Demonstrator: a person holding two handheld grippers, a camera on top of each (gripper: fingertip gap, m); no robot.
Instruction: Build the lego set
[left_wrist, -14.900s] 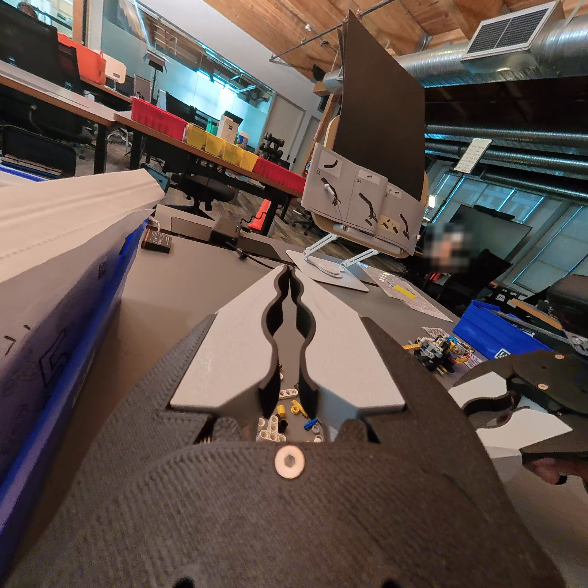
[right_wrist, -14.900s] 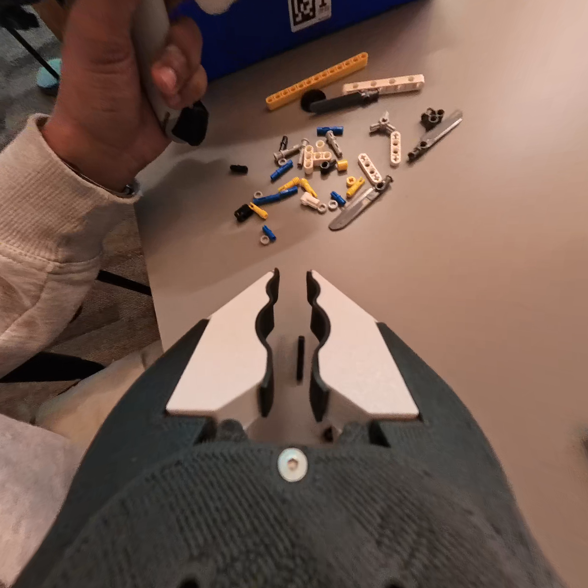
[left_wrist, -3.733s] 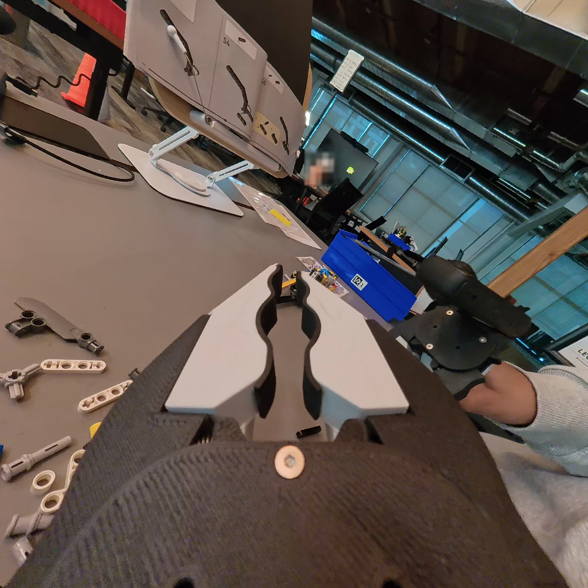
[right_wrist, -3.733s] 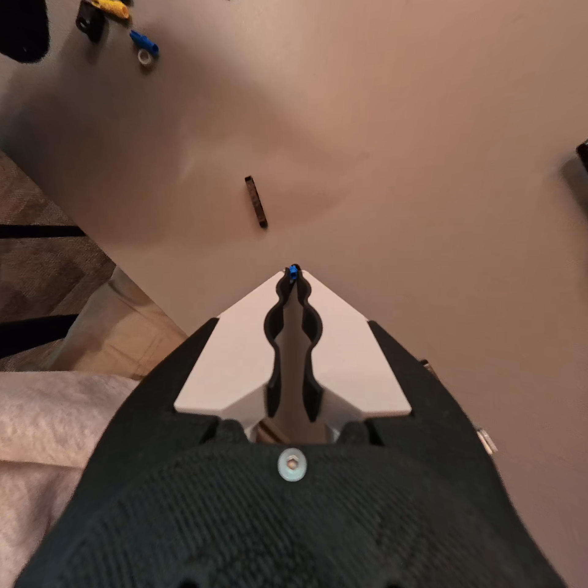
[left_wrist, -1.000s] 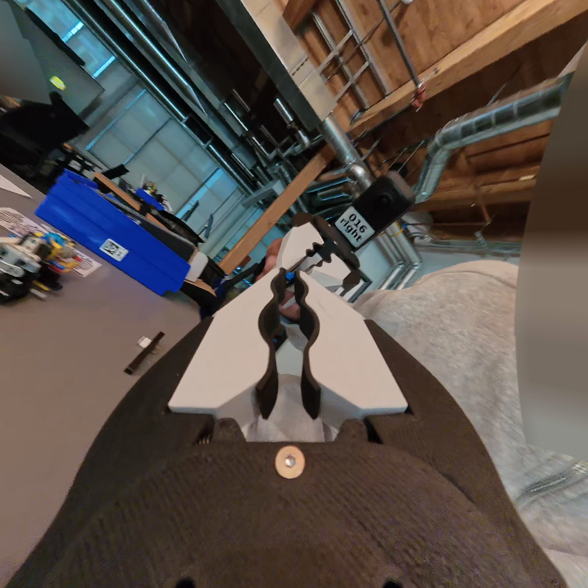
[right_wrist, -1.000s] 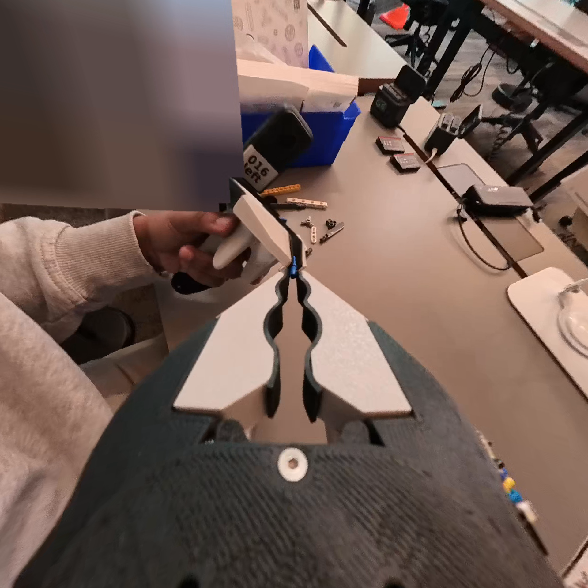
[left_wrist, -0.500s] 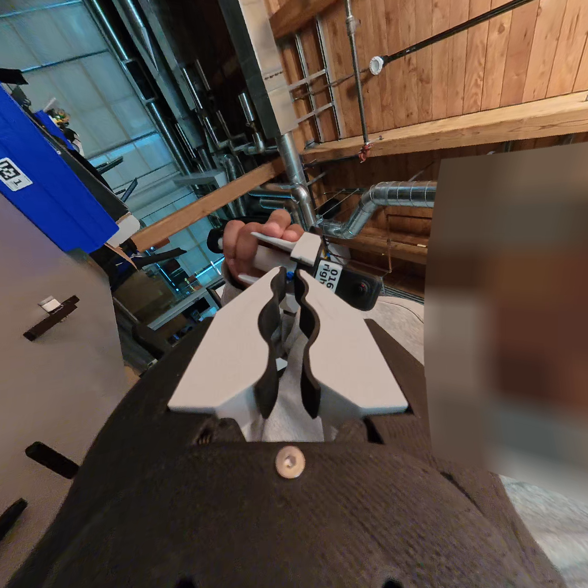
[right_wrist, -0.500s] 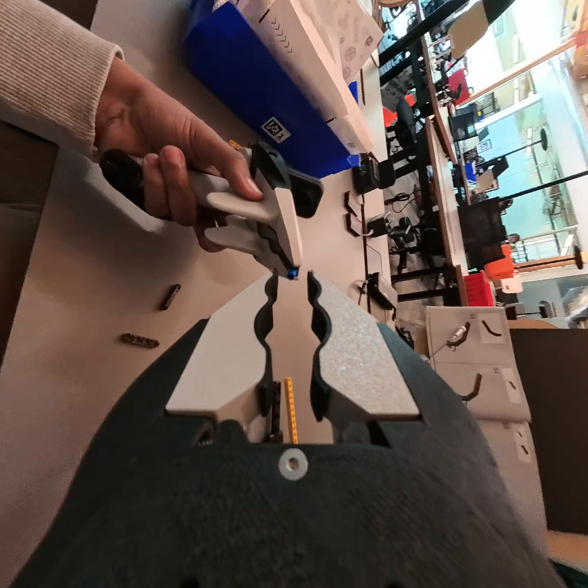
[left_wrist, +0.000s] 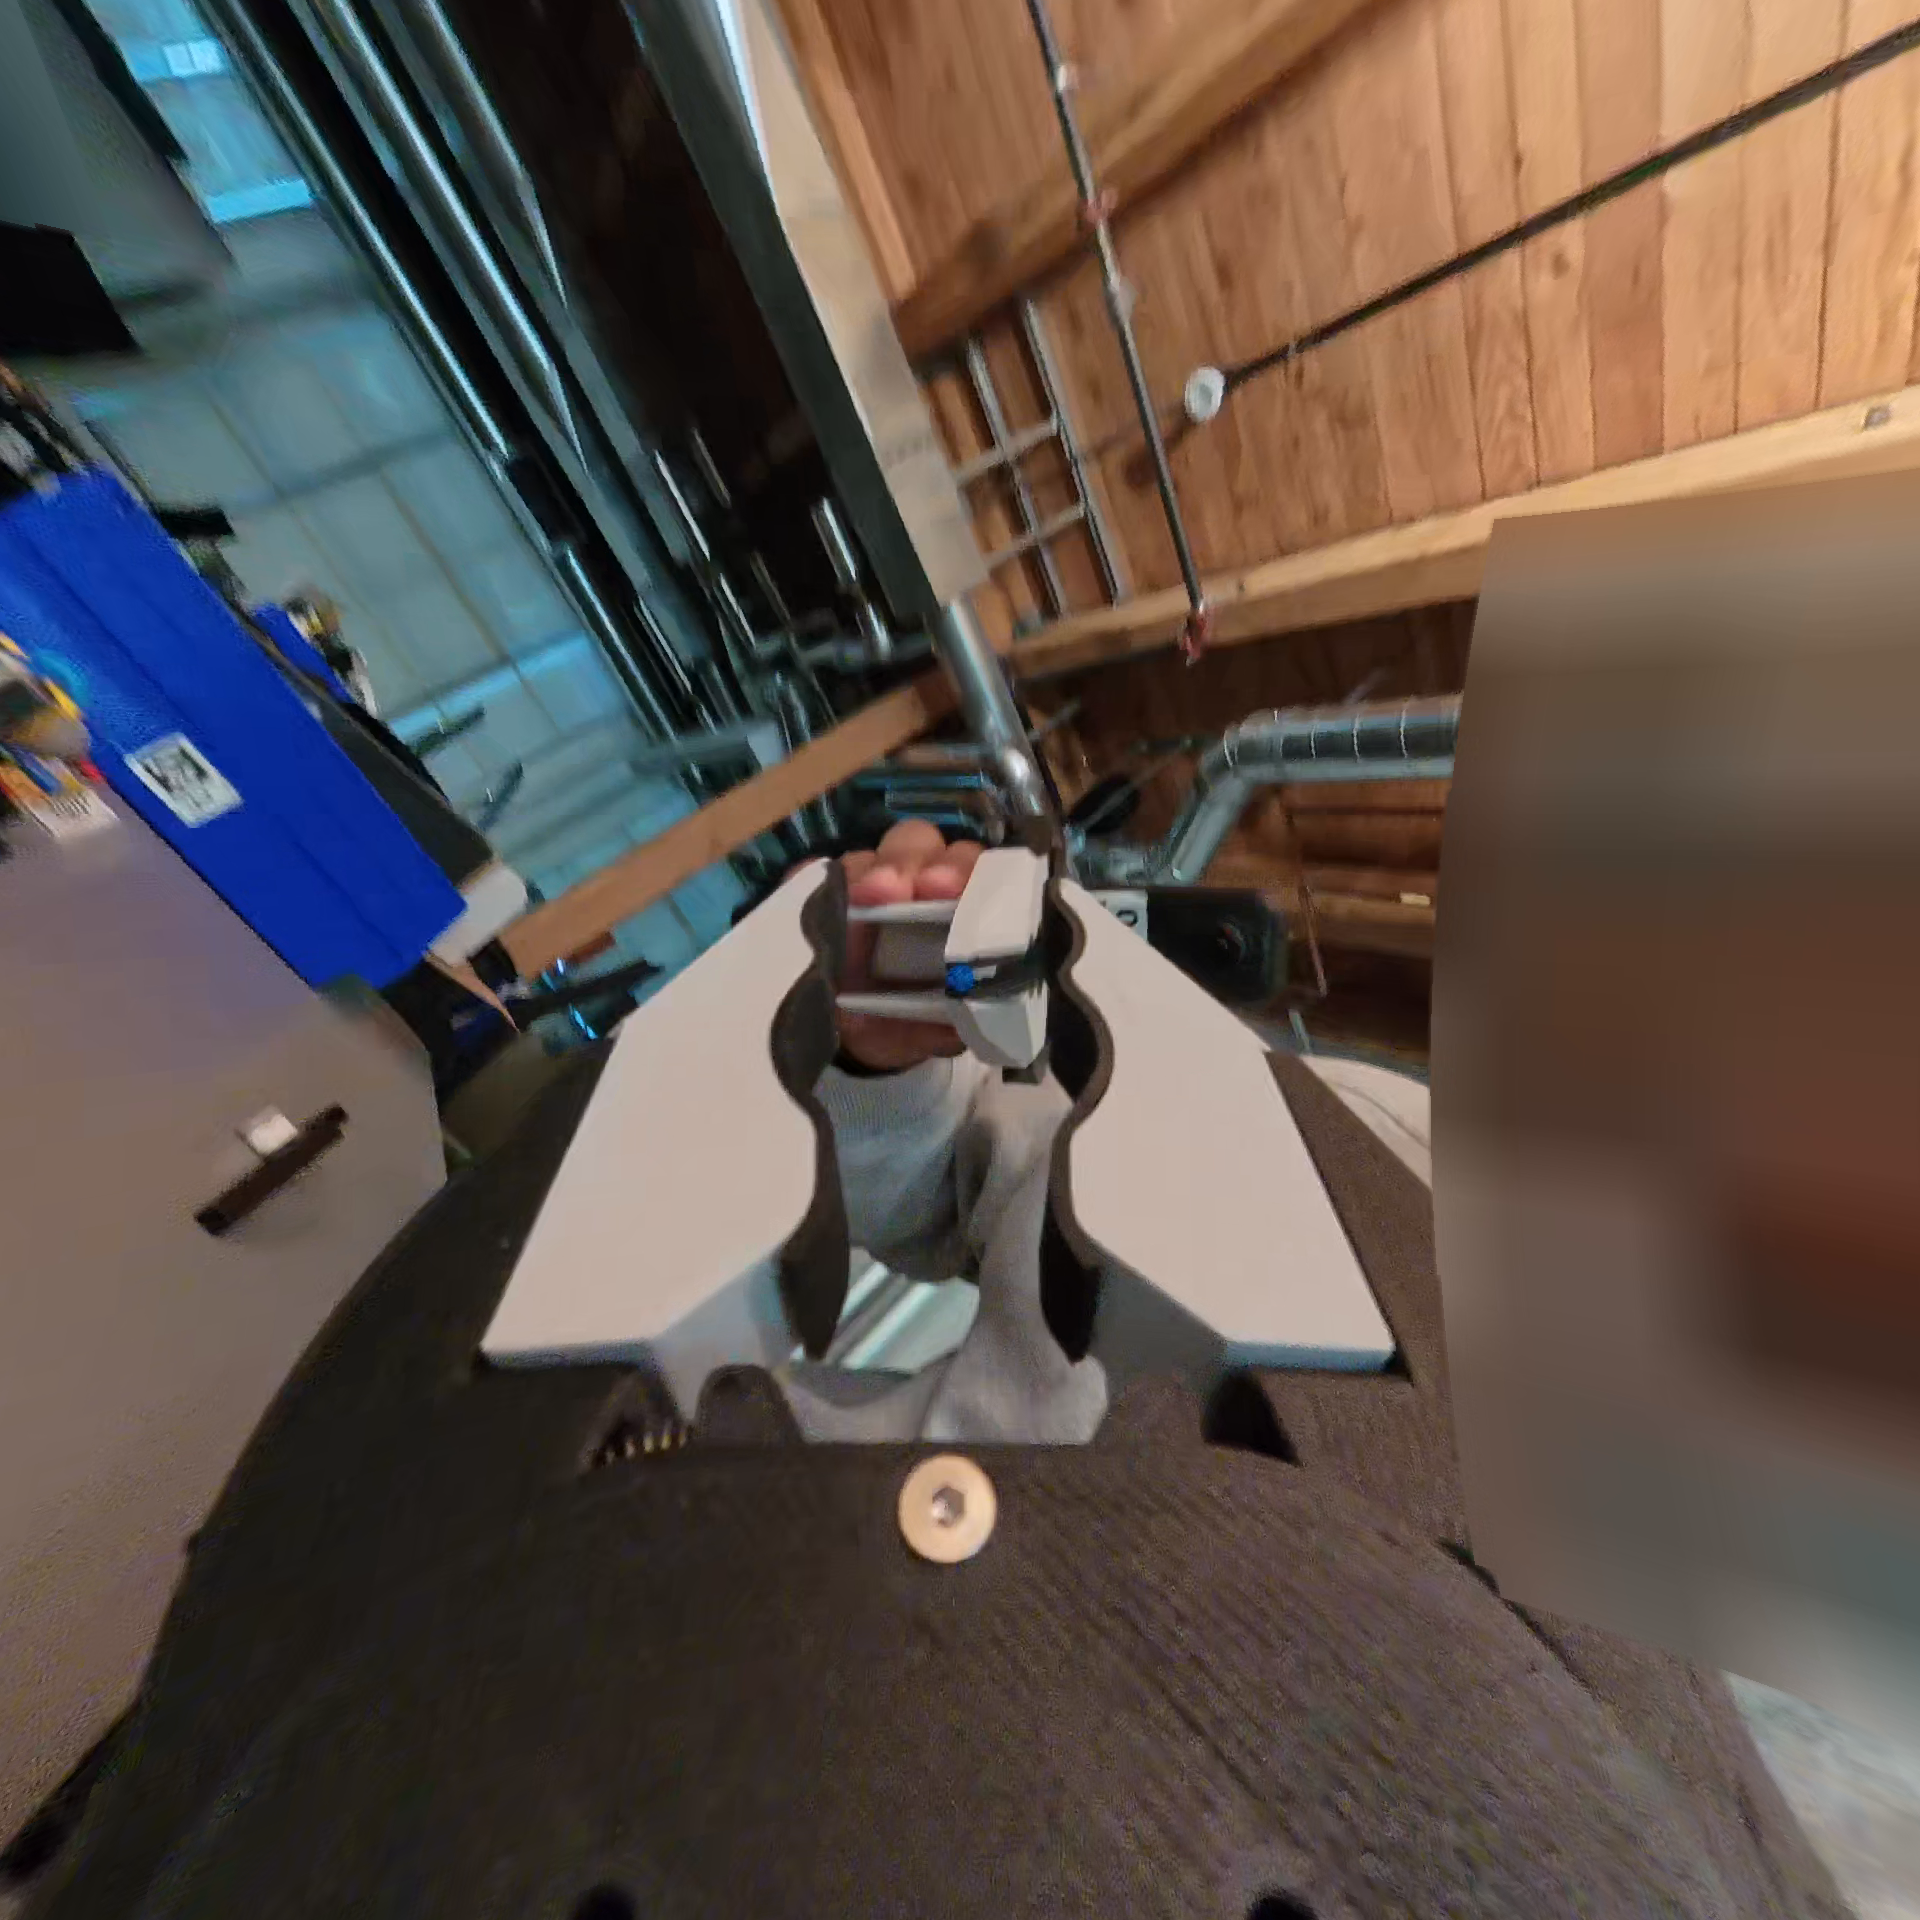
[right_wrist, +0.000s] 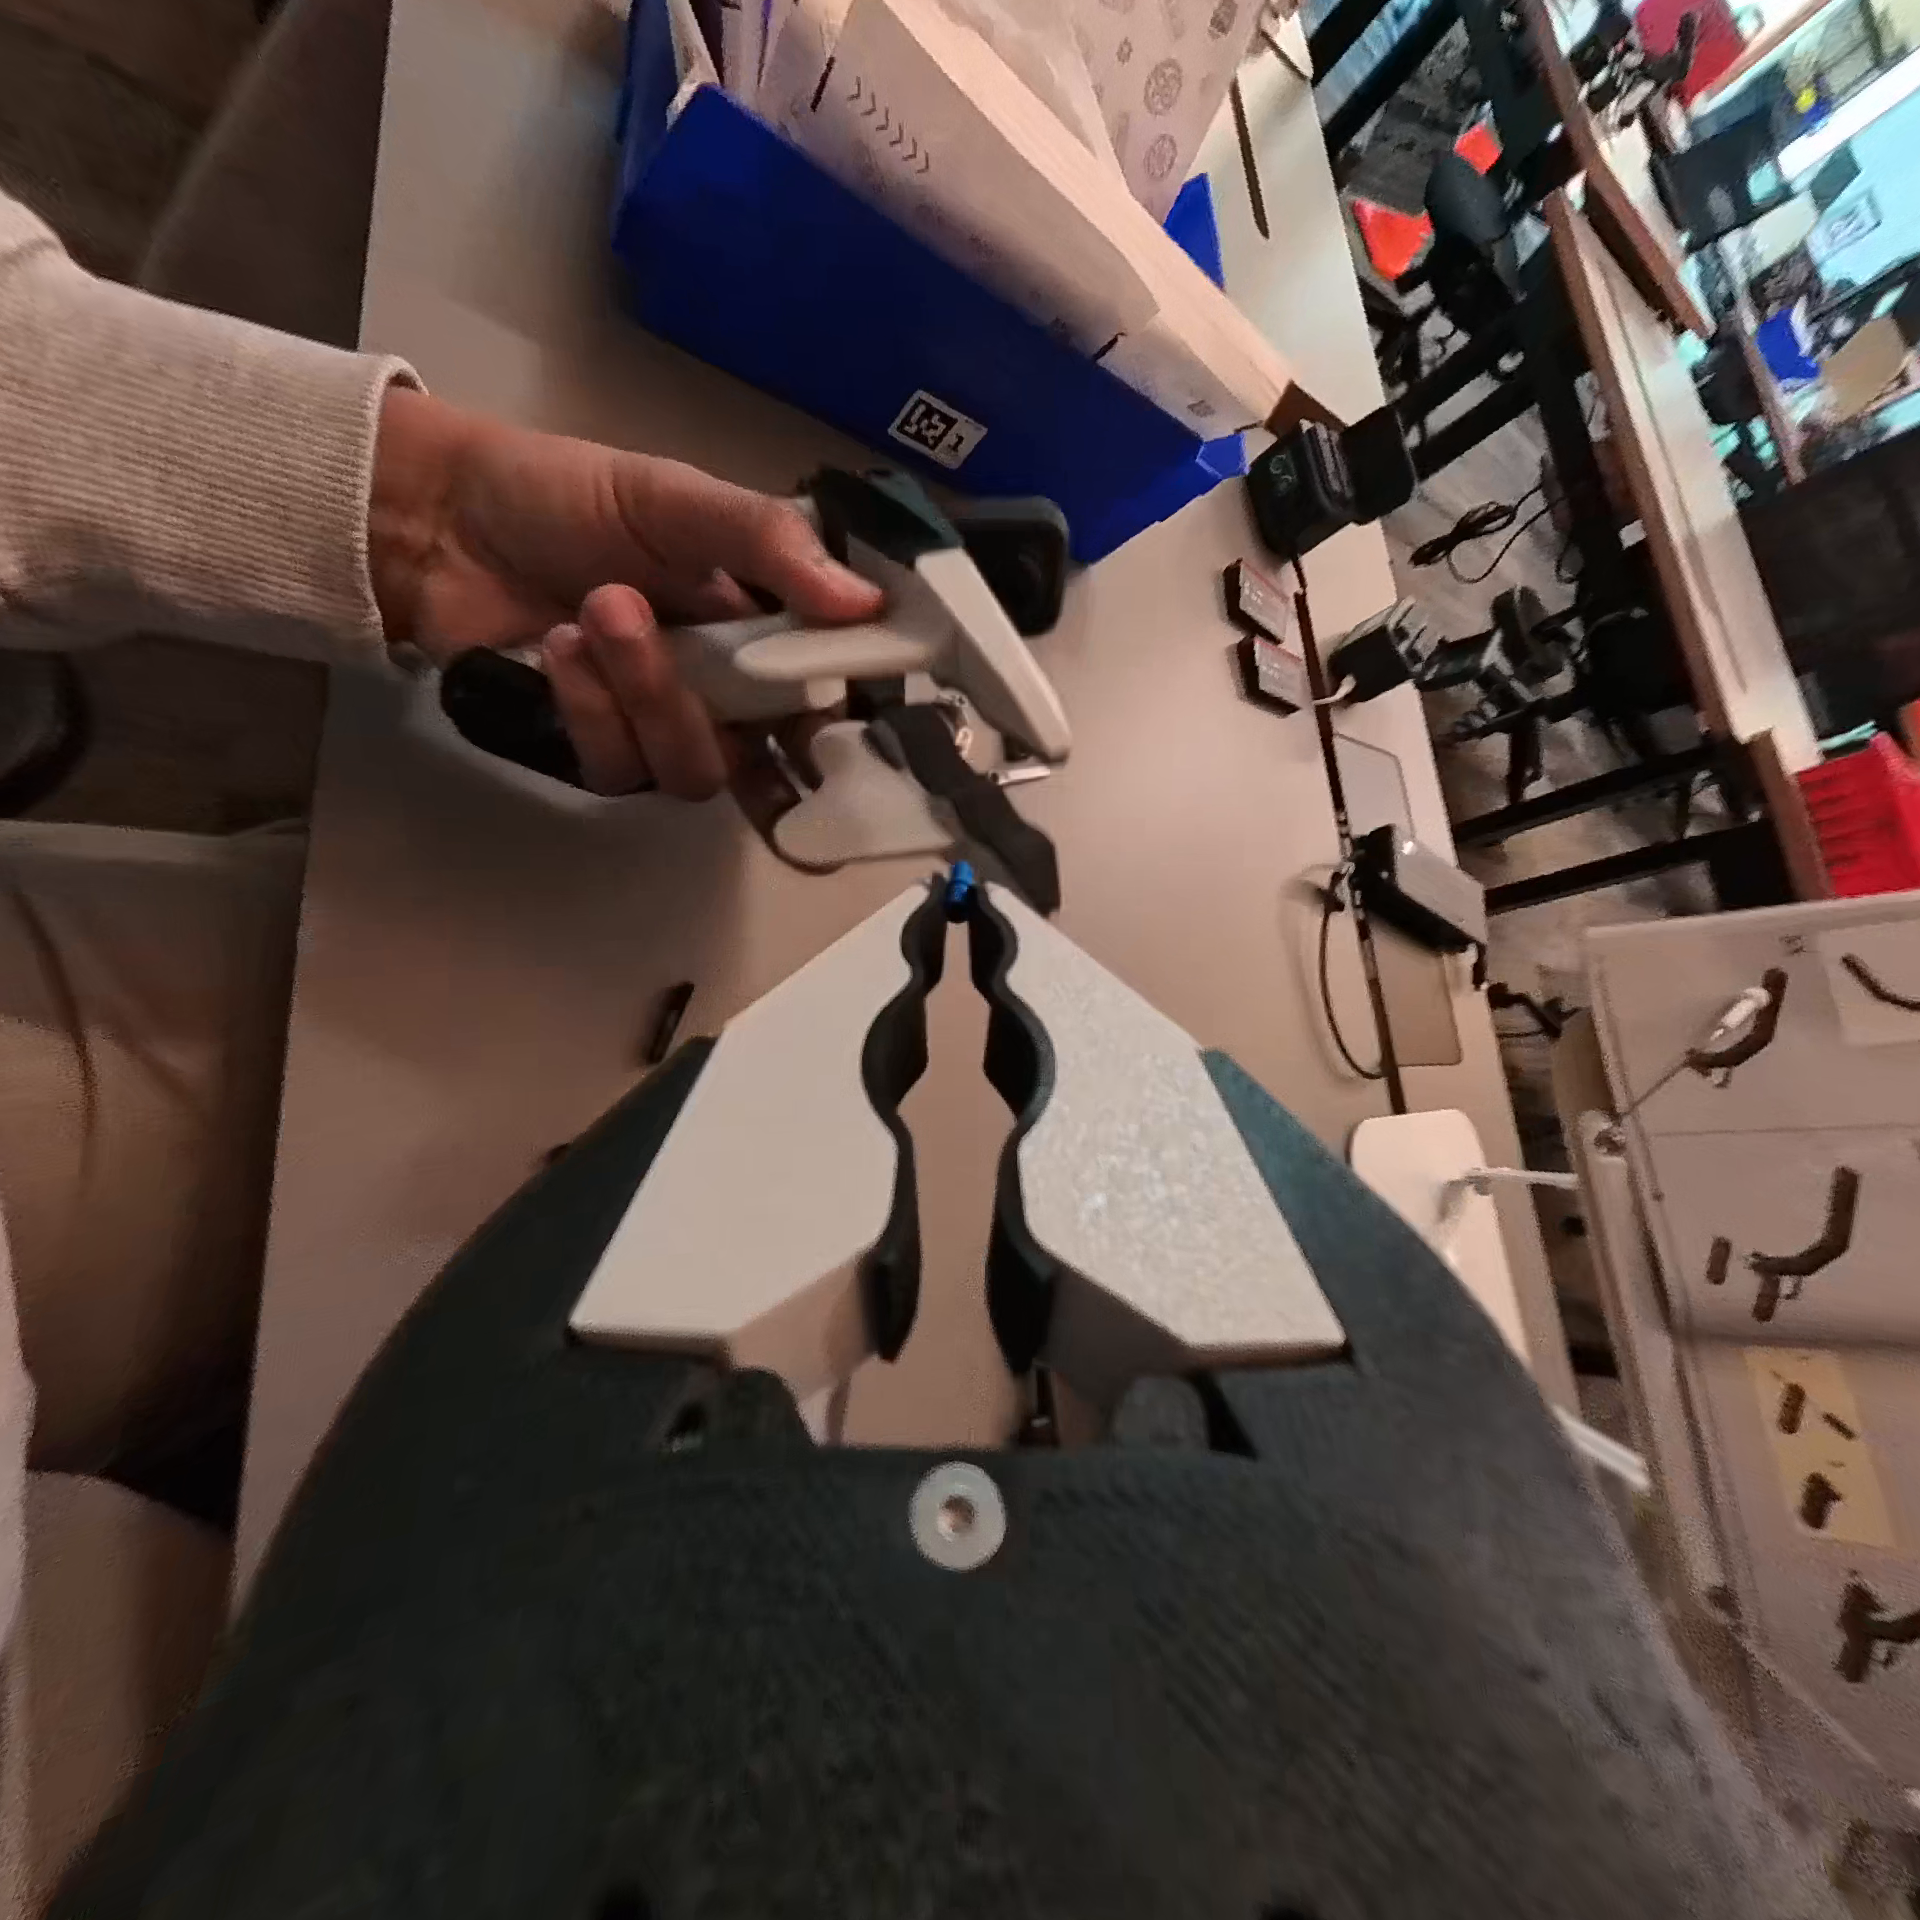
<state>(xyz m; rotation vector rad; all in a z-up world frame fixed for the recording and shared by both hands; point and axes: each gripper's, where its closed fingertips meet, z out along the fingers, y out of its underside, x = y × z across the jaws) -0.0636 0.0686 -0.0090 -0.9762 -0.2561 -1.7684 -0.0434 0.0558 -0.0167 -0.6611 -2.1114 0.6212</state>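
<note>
The right gripper (right_wrist: 958, 902) is clenched on a small blue pin (right_wrist: 957, 891), whose long axis points forward out of the tips toward the left gripper (right_wrist: 1023, 821), which is spread wide above the table (right_wrist: 499, 883).

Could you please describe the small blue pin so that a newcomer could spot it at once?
Find the right gripper, raised above the grey table. At its very tip, the shut jaws pinch the blue pin. It is the only bright blue speck there.
</note>
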